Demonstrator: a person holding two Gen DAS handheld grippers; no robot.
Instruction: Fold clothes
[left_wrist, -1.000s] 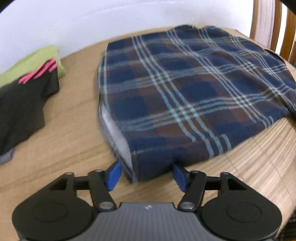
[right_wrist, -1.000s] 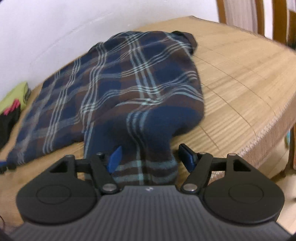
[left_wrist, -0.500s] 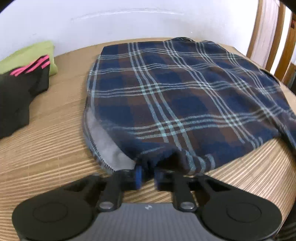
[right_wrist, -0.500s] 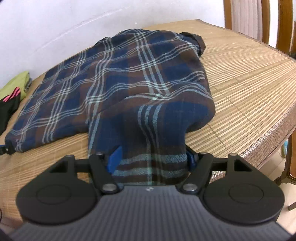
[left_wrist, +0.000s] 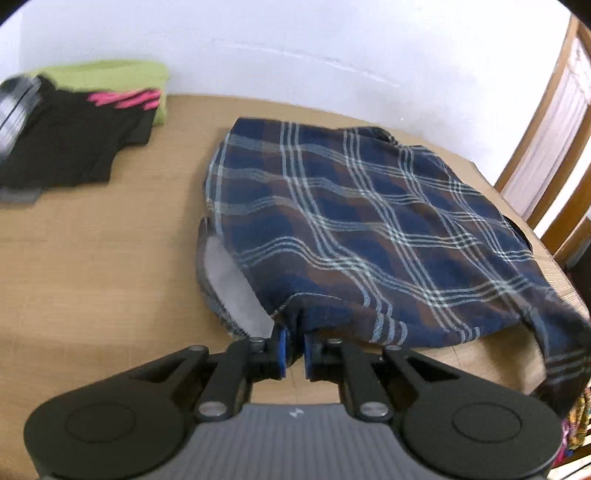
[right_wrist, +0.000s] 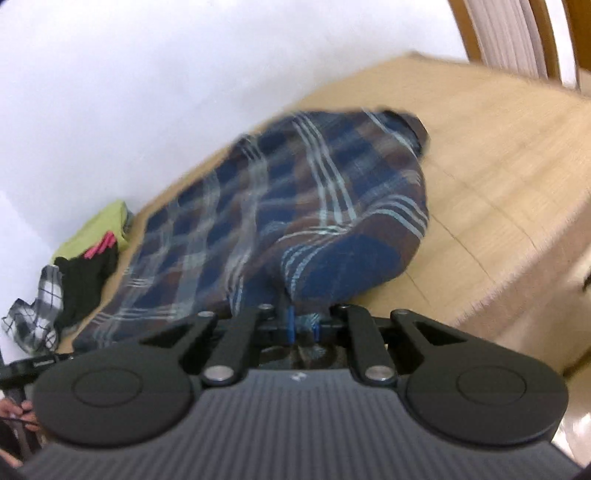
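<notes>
A navy and brown plaid shirt (left_wrist: 362, 236) lies on the woven table mat (left_wrist: 96, 266), its pale lining showing at the near left edge. My left gripper (left_wrist: 294, 349) is shut on the shirt's near hem corner and lifts it slightly off the mat. In the right wrist view the same plaid shirt (right_wrist: 295, 206) bunches toward me, and my right gripper (right_wrist: 303, 325) is shut on its other near end, raised above the table. That view is blurred and tilted.
A black garment with pink stripes (left_wrist: 77, 136) lies on a folded green one (left_wrist: 110, 74) at the far left by the white wall. A black-and-white checked cloth (right_wrist: 37, 310) lies beside them. Wooden chair backs (left_wrist: 546, 155) stand at the right; the table edge (right_wrist: 535, 258) drops off there.
Both grippers closed on the shirt's near edge, left first, then right. Both then lifted and pulled back, raising the near edge; the right view tilted and blurred.
</notes>
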